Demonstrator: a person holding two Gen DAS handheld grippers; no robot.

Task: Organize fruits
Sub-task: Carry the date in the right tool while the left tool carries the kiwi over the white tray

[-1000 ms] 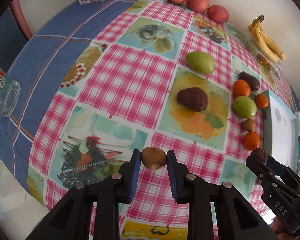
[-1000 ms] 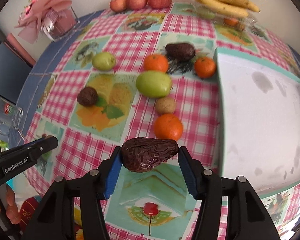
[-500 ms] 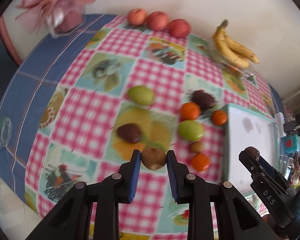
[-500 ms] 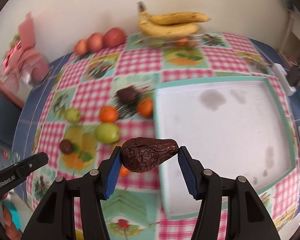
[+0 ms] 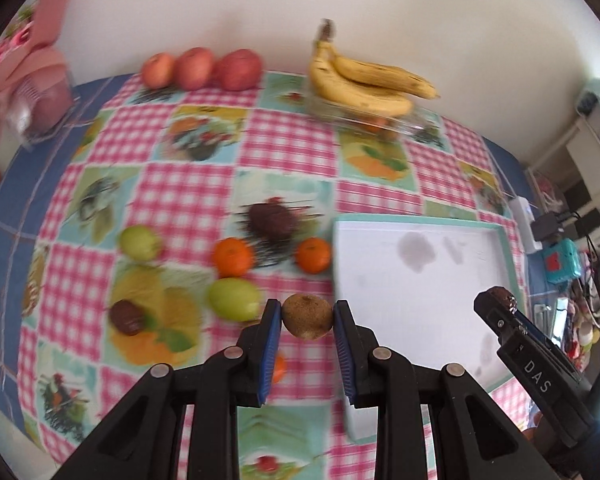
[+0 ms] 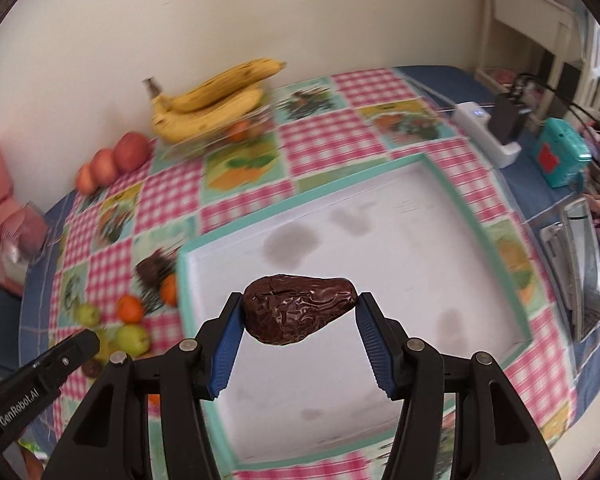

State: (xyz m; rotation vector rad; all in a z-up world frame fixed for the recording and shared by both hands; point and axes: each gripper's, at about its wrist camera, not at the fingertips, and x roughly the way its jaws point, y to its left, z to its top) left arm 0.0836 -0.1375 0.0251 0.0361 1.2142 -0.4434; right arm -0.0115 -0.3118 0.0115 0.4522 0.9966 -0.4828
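My left gripper (image 5: pixel 307 318) is shut on a brown kiwi (image 5: pixel 307 316), held in the air just left of the white tray (image 5: pixel 440 280). My right gripper (image 6: pixel 300 312) is shut on a dark wrinkled avocado (image 6: pixel 298 308), held above the white tray (image 6: pixel 420 240), whose floor is bare. On the checked cloth to the tray's left lie two oranges (image 5: pixel 233 257) (image 5: pixel 313 255), two green fruits (image 5: pixel 234 299) (image 5: pixel 139 242) and two more dark avocados (image 5: pixel 271 221) (image 5: pixel 126 317). Another orange (image 5: pixel 278 368) peeks out behind my left fingers.
Three red apples (image 5: pixel 198 68) and a bunch of bananas (image 5: pixel 364 84) on a clear box (image 5: pixel 404 124) line the wall at the back. A pink gift box (image 5: pixel 32 92) stands at far left. A teal device (image 6: pixel 562 156) and a white charger (image 6: pixel 488 128) sit right of the tray.
Both grippers have risen and swung right toward the tray, each still holding its fruit. The right gripper has gone from the tray's left edge to over its middle.
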